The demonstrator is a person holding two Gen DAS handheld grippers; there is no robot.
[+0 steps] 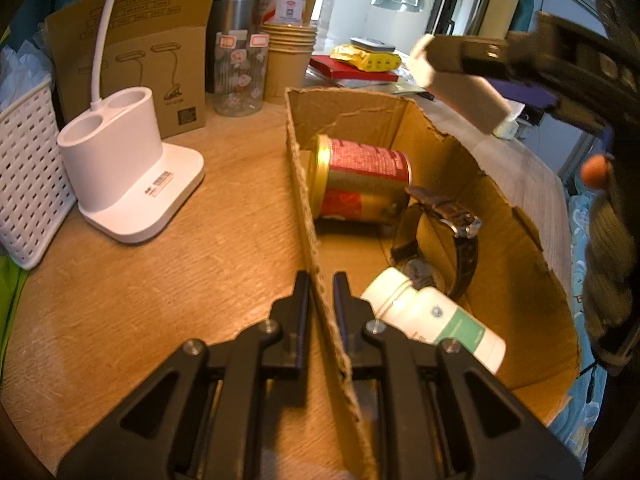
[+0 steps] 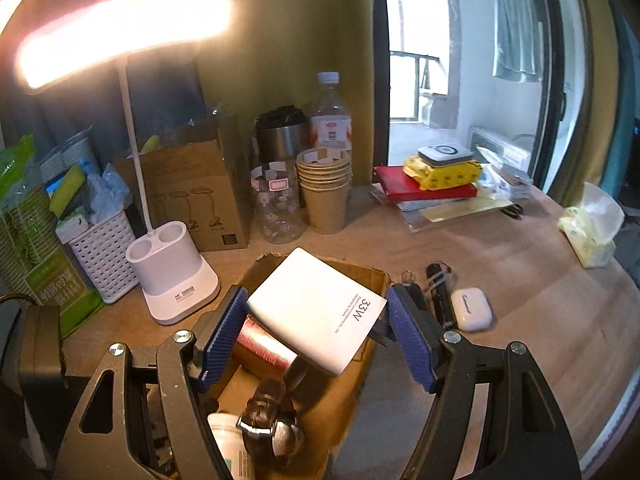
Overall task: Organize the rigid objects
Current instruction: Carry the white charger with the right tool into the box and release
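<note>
Box (image 1: 400, 120) already holds can (image 1: 360, 180), watch (image 1: 440, 236), pill bottle (image 1: 432, 320). Left gripper (image 1: 320, 292) clamped on box wall; right gripper (image 2: 312, 320) grasping white charger (image 2: 316, 308) above box — not dropped. Earbud case (image 2: 470, 308), keys (image 2: 438, 292) left on table (image 2: 520, 280).

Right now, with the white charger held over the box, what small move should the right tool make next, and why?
Probably lower the charger into the cardboard box, then open. The right tool grips it above the can, watch and bottle already inside, while the left tool pinches the box wall.
</note>
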